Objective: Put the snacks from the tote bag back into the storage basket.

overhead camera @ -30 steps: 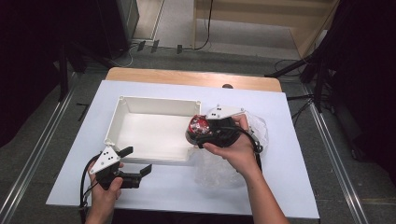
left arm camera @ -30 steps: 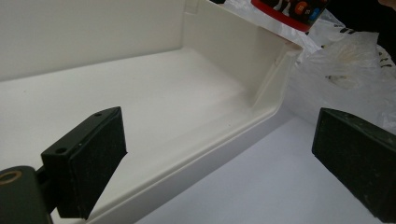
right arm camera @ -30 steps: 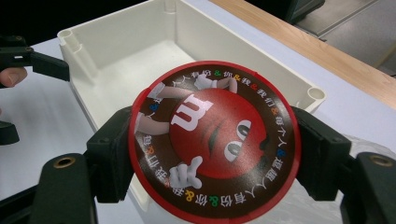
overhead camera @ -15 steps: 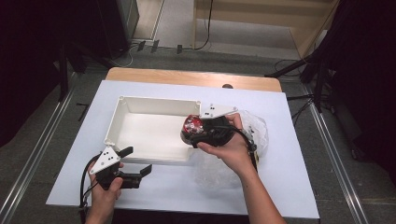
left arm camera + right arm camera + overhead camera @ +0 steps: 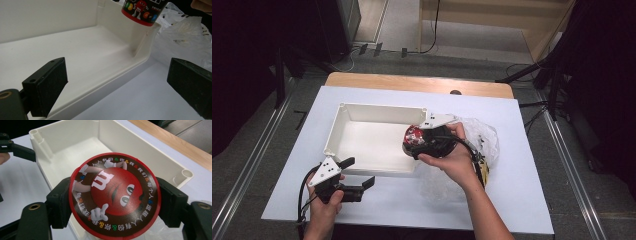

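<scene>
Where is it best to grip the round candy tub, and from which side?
Grip the candy tub across its round side wall, one jaw on each side, as the right gripper does now. The flat lid faces the camera, so the curved wall probably gives both pads even contact.

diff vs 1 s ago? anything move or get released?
The right claw, clamped on the round candy tub, has carried it slightly left, from beside the white bin's right wall to over its right edge. Nothing was taken or let go. The left claw stays open and in place near the bin's front wall; the bin and the plastic bag lie as they did.
</scene>
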